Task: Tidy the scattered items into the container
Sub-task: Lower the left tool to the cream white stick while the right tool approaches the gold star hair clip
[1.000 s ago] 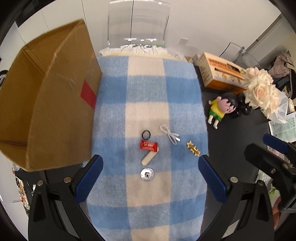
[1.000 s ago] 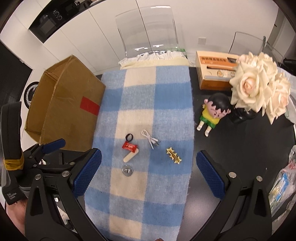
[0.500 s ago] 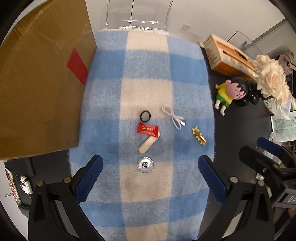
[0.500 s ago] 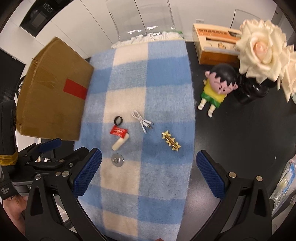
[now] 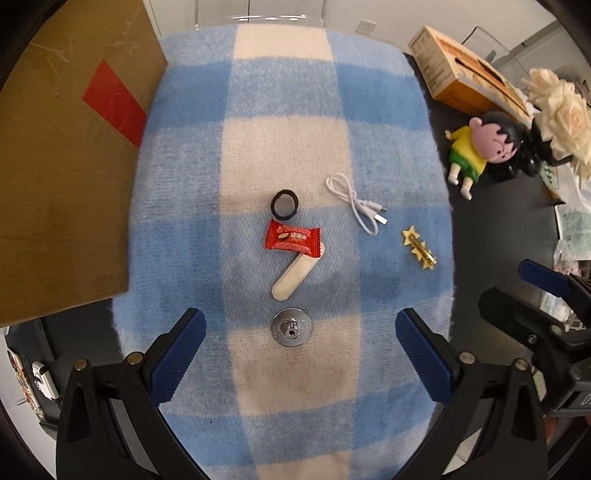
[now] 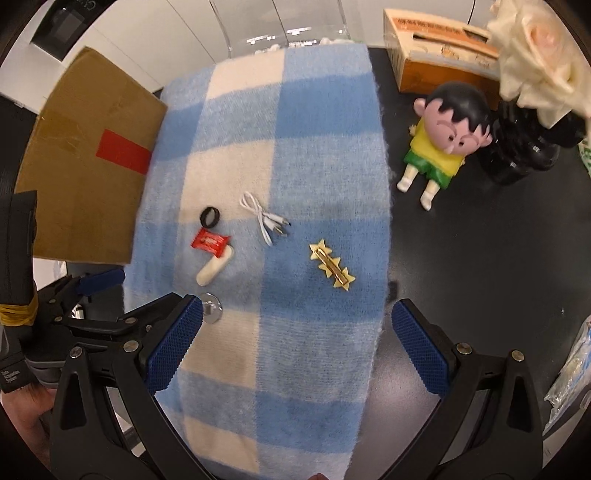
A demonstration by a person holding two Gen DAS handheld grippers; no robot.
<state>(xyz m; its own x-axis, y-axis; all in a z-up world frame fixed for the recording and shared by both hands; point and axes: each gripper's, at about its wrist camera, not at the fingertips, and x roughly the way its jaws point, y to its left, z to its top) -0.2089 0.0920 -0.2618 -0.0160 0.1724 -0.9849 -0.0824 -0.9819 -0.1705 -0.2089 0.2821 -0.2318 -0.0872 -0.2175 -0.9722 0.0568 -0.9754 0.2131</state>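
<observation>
Small items lie scattered on a blue-and-cream checked blanket (image 5: pixel 288 110): a black ring (image 5: pixel 283 205), a red candy wrapper (image 5: pixel 292 237), a cream oblong piece (image 5: pixel 293 278), a silver round metal part (image 5: pixel 291 327), a white cable (image 5: pixel 354 205) and a gold star hair clip (image 5: pixel 419 248). A brown cardboard box (image 5: pixel 62 155) stands at the blanket's left edge. My left gripper (image 5: pixel 301 350) hangs open above the silver part. My right gripper (image 6: pixel 295 339) is open just short of the hair clip (image 6: pixel 331 265), with the cable (image 6: pixel 264 219) and wrapper (image 6: pixel 209 242) farther left.
On the black table to the right sit a cartoon doll (image 6: pixel 441 142), a black vase with cream roses (image 6: pixel 524 110) and an orange carton (image 6: pixel 439 61). A clear chair (image 6: pixel 280 26) stands behind the blanket. Papers and packets (image 5: pixel 576 225) lie at the far right.
Both grippers have moved forward and down toward the blanket, so the items look larger and closer. The cardboard box has slid toward the left edge of both views. Both stay open.
</observation>
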